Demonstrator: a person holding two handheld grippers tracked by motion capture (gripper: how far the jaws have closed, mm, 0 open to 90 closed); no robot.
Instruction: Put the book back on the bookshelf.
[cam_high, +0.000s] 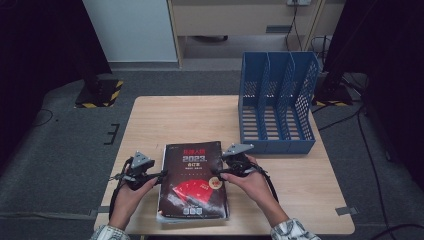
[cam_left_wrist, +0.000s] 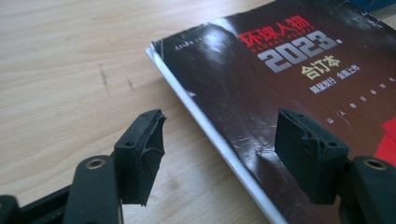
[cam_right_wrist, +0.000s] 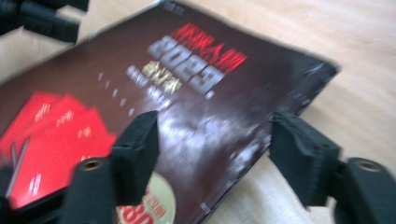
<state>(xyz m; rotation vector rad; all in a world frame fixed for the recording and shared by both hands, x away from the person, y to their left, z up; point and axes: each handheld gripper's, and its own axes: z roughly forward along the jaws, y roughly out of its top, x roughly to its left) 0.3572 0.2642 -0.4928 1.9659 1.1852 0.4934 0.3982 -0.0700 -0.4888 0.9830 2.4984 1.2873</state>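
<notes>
Book (cam_high: 192, 182), a thick dark bound volume with red and white lettering, lies flat near the front edge of the wooden counter (cam_high: 170, 112), cover up, between the person's two hands. The left tool (cam_high: 161, 175) comes in at its left long edge and the right tool (cam_high: 216, 173) at its right edge, each from its own side, which reads to me as a two-handed pinch meant to lift the heavy book evenly. Behind it, well apart, stands a blue file rack (cam_high: 276, 102) with open upright slots, probably where the book is bound.

From above, both tools seem to meet the edges, but contact is hard to judge. The left gripper view is clearer: the jaws stand apart, straddling the book's edge, one over the bare counter and one over the cover, with no pad pressing on it. The right gripper view, blurred, shows likewise, its jaws apart across the right edge with the cover between them and not clamped. It also shows a pale round sticker (cam_right_wrist: 156, 203) on the cover.
</notes>
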